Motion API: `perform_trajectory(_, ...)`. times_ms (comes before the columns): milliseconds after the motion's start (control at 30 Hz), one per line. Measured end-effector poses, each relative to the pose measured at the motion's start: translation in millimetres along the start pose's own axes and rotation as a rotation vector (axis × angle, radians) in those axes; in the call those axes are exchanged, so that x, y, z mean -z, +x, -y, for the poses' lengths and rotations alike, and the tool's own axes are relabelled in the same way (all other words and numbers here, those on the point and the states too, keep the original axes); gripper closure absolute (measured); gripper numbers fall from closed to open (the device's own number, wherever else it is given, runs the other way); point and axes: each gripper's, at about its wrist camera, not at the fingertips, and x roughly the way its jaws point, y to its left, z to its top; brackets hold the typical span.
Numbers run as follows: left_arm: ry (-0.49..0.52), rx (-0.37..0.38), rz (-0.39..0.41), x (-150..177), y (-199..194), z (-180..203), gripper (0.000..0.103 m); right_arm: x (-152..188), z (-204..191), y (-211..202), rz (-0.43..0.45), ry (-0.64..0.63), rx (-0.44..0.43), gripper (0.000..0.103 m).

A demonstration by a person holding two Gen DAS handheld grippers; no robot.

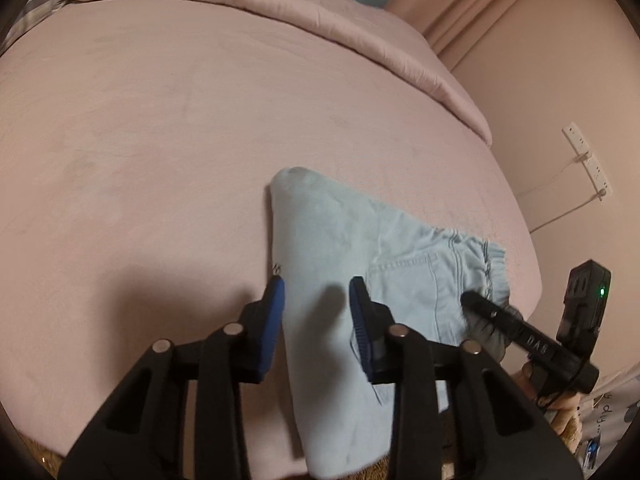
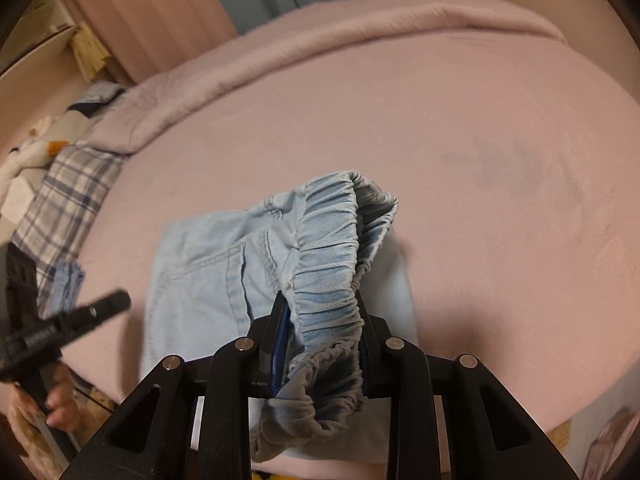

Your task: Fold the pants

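Light blue denim pants (image 1: 360, 264) lie partly folded on the pink bed, waistband at the right. My left gripper (image 1: 316, 292) is open and empty, its blue pads just above the pants' left folded edge. My right gripper (image 2: 322, 312) is shut on the elastic waistband (image 2: 332, 248) and holds it lifted off the bed; a back pocket (image 2: 208, 276) lies flat to the left. In the left wrist view the right gripper (image 1: 480, 304) shows at the waistband. In the right wrist view the left gripper (image 2: 104, 308) shows at the left.
The pink bed sheet (image 1: 160, 140) spreads wide to the left and back. A rolled pink duvet (image 1: 280, 4) lies along the far edge. A plaid pillow (image 2: 68, 196) and soft toys sit at the bed's left side. A wall socket strip (image 1: 588, 160) is at the right.
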Motion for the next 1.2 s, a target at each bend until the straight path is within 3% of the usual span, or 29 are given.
perform_trajectory(67, -0.002, -0.007, -0.027, -5.1, 13.2, -2.1, 0.079, 1.0, 2.5, 7.7, -0.014, 0.012, 0.013, 0.074)
perform_trajectory(233, 0.004, -0.033, -0.052, 0.0, 31.0, -9.0, 0.076, 1.2, 2.8, 13.7, -0.019, 0.028, 0.022, 0.074)
perform_trajectory(733, 0.056, -0.055, -0.103, 35.0, 21.9, -8.8, 0.073, 8.5, 19.0, 12.4, -0.014, 0.056, 0.023, 0.072)
perform_trajectory(1200, 0.004, 0.026, -0.168, 57.1, 16.0, -10.9, 0.073, 10.7, 22.0, 11.9, -0.01, 0.056, 0.028, 0.069)
